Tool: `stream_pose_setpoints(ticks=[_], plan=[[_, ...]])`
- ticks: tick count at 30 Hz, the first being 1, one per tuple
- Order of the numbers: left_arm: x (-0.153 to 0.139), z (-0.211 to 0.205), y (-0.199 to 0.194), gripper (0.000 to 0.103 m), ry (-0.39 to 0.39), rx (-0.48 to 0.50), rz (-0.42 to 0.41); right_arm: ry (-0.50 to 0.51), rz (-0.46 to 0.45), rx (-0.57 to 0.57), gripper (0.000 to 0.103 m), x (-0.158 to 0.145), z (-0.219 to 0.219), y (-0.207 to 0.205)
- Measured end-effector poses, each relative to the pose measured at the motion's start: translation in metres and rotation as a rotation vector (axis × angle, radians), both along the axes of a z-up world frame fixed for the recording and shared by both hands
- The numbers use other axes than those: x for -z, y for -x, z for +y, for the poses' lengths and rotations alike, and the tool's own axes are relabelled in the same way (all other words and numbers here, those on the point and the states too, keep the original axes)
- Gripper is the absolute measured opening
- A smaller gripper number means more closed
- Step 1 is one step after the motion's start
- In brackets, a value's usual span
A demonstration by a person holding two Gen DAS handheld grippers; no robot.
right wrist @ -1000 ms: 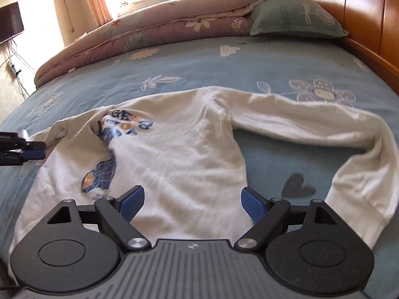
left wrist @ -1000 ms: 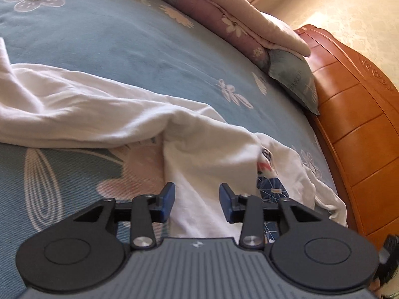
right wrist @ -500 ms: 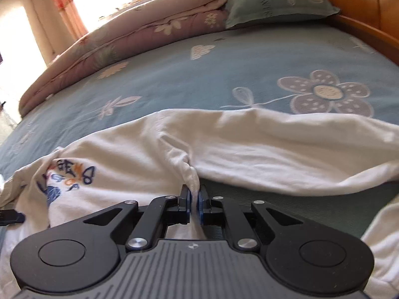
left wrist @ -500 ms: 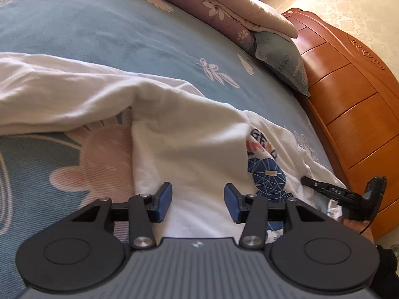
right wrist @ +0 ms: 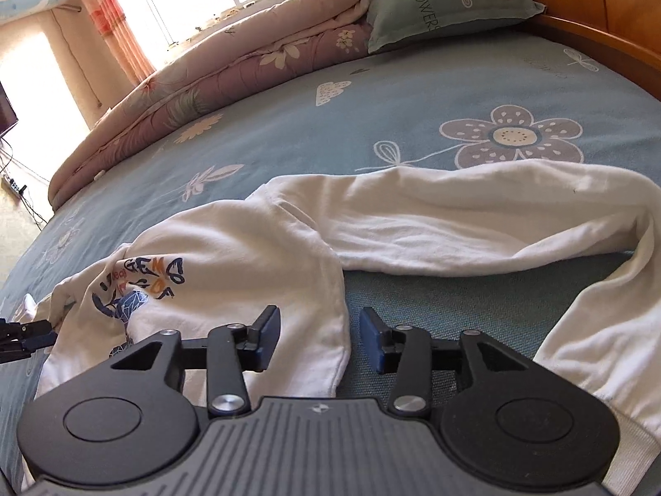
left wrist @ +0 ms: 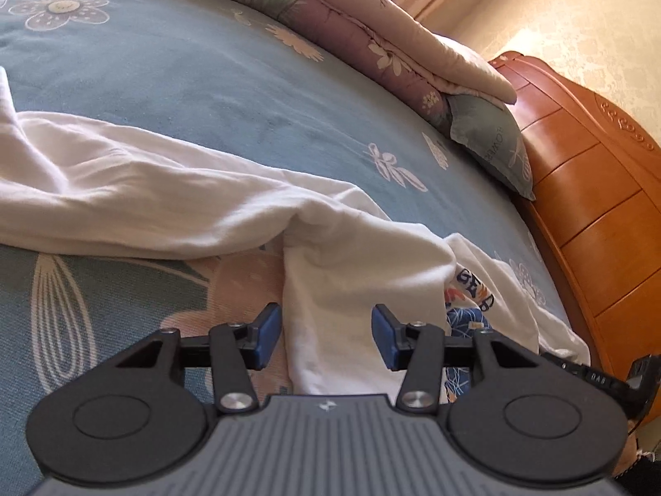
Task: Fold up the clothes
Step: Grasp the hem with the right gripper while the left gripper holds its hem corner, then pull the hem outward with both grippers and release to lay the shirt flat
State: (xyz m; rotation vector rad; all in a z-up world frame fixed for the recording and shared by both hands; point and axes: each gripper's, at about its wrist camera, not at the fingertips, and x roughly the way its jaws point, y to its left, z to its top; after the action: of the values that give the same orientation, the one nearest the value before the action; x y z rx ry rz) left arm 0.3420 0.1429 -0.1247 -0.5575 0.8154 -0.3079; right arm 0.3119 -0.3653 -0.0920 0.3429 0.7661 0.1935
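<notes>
Both handheld grippers look like the same model: the left gripper (left wrist: 326, 337) and right gripper (right wrist: 319, 339) each have a grey ribbed plate at the base with a small white logo, flanked by two round black discs. Black cut-out link arms run forward from silver screw pivots, with smaller screws further up, and they end in blue pads (left wrist: 267, 335). One black finger carries small white lettering, too tiny to read properly
</notes>
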Motion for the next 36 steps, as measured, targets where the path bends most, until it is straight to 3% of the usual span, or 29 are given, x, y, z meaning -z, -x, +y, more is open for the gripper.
stream_pose_setpoints(ticks=[6, 10, 12, 13, 14, 15, 17, 19, 20, 23, 25, 26, 27, 31, 32, 36], plan=[[0.016, 0.001, -0.039, 0.059, 0.08, 0.002, -0.034, -0.042, -0.036, -0.032, 0.073, 0.011, 0.001, -0.032], [0.018, -0.011, -0.06, 0.064, 0.103, 0.04, -0.046, -0.069, -0.05, -0.078, 0.074, 0.012, 0.009, -0.061], [0.018, -0.018, -0.065, 0.058, 0.085, 0.051, -0.058, -0.074, -0.052, -0.082, 0.074, 0.013, 0.016, -0.074], [0.018, -0.02, -0.065, 0.039, 0.068, 0.035, -0.065, -0.059, -0.05, -0.066, 0.068, 0.013, 0.018, -0.078], [0.017, -0.021, -0.064, 0.027, 0.051, 0.016, -0.073, -0.044, -0.049, -0.05, 0.05, 0.013, 0.019, -0.081], [0.015, -0.019, -0.06, 0.019, 0.043, -0.014, -0.089, -0.031, -0.048, -0.034, 0.038, 0.013, 0.021, -0.084], [0.009, -0.013, -0.051, 0.016, 0.045, -0.071, -0.125, -0.046, -0.076, 0.015, 0.029, 0.011, 0.016, -0.079], [0.0, -0.006, -0.043, 0.016, 0.071, -0.107, -0.167, -0.013, -0.128, 0.059, 0.028, 0.004, 0.014, -0.068], [-0.004, -0.005, -0.041, 0.017, 0.068, -0.108, -0.183, -0.002, -0.158, 0.074, 0.028, 0.0, 0.014, -0.061], [0.004, -0.008, -0.05, 0.025, 0.022, -0.128, -0.121, 0.056, -0.207, 0.124, 0.032, -0.001, 0.017, -0.052], [0.021, -0.006, -0.062, 0.022, 0.044, -0.121, -0.002, 0.05, -0.113, 0.142, 0.045, 0.013, 0.015, -0.064], [0.022, -0.005, -0.06, 0.024, 0.057, -0.124, -0.009, 0.034, -0.06, 0.143, 0.045, 0.02, 0.013, -0.069], [0.02, -0.005, -0.058, 0.028, 0.055, -0.105, -0.004, 0.017, -0.081, 0.15, 0.045, 0.019, 0.011, -0.065], [0.007, -0.007, -0.04, 0.058, 0.009, -0.006, -0.005, 0.014, -0.071, 0.108, 0.056, 0.0, 0.007, -0.045], [0.005, -0.005, -0.033, 0.058, -0.004, 0.001, 0.004, 0.025, -0.083, 0.09, 0.064, -0.006, 0.007, -0.037], [-0.009, -0.007, 0.001, 0.058, -0.049, 0.014, -0.024, 0.059, -0.069, 0.031, 0.066, -0.022, 0.011, 0.0]])
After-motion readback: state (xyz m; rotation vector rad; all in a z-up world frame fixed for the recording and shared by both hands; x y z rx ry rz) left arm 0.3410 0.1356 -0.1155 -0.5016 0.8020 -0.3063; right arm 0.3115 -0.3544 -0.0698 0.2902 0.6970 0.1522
